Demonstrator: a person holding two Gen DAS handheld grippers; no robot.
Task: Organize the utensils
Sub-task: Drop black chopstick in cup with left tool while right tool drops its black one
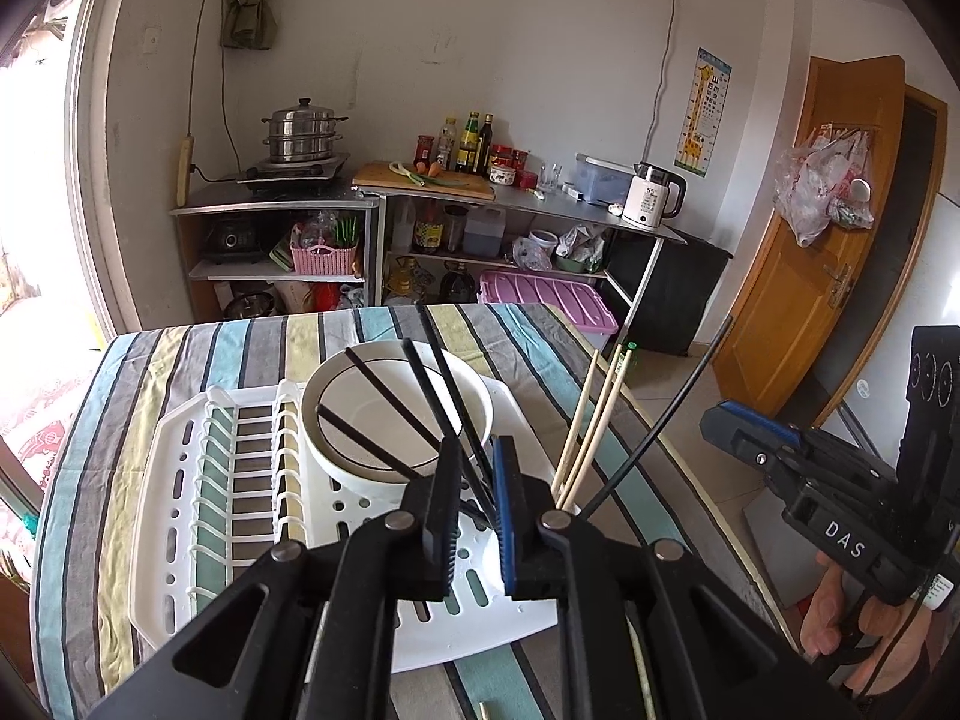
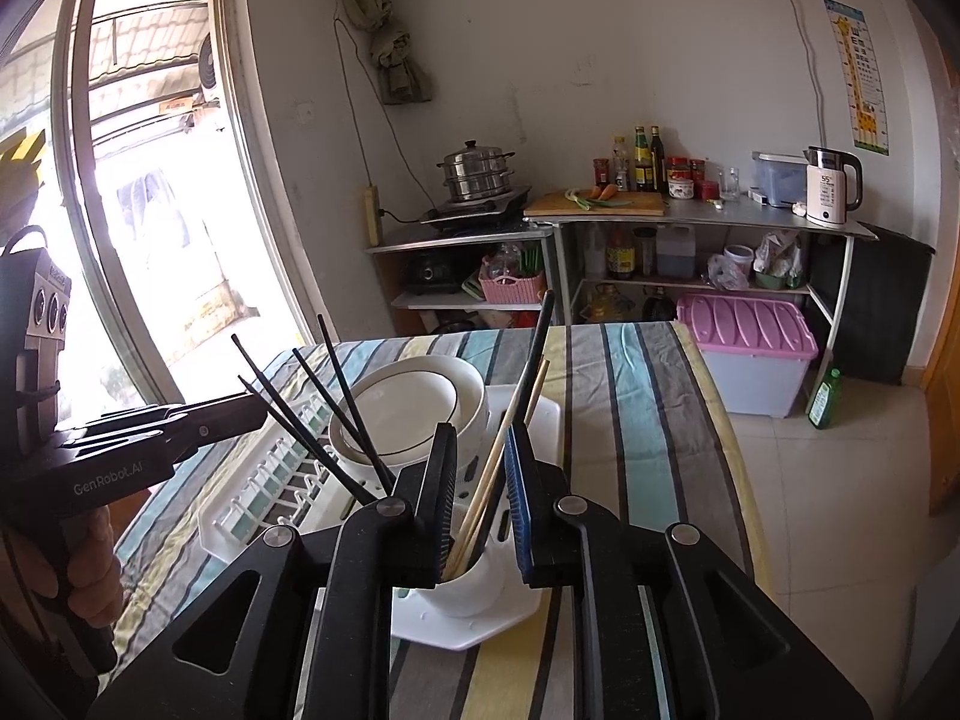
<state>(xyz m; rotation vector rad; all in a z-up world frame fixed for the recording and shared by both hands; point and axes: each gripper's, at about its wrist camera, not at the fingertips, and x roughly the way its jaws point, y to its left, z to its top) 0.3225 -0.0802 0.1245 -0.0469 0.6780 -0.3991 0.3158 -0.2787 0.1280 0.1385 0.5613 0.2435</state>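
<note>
Left gripper (image 1: 474,516): jaws a little apart; black chopsticks (image 1: 384,396) run up between them, and I cannot tell whether the pads press on them.
Right gripper (image 2: 480,501): jaws a little apart over the white utensil cup (image 2: 465,591); wooden chopsticks (image 2: 498,450) stand in the cup and rise between the jaws, seemingly loose.
Step in hand: by my judgement, dropping chopsticks upright into holders on the white drying rack (image 1: 180,480).
Doing it well: open fully only once the tips sit inside the holder, then lift straight clear so the fingers don't drag the sticks or tip the cup.
Bowl (image 1: 396,414): white, dark-rimmed, on the rack just behind the black chopsticks.
Desk (image 1: 252,348): striped cloth in teal, grey and yellow.
Room: steel shelving with steamer pot (image 1: 303,129), sauce bottles, white kettle (image 1: 651,195); pink-lidded bin (image 2: 747,348) on the floor; bright window on the left.
</note>
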